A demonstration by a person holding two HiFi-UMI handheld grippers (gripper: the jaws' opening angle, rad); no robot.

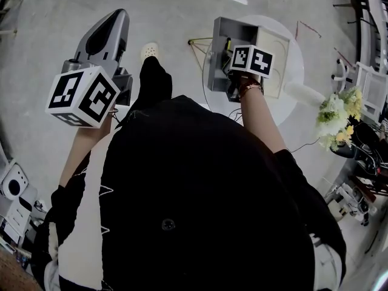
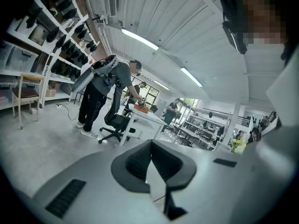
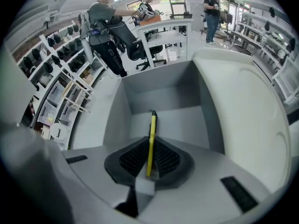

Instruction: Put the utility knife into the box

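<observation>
Held a thin yellow knife (image 3: 152, 125) edge-on in the gripper (image 3: 150, 158), jaws closed on it, dark tip seen against the floor of an open grey box (image 3: 161, 85). Stood on a white round counter (image 3: 252, 125), that box. Beyond, showed shelves (image 3: 51, 64) at left and three people (image 3: 105, 27) near desks (image 3: 168, 31).

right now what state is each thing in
knife: gripped in right claw, tip over the box
box: open, nothing seen inside
right claw: shut on knife
left claw: shut, empty
</observation>
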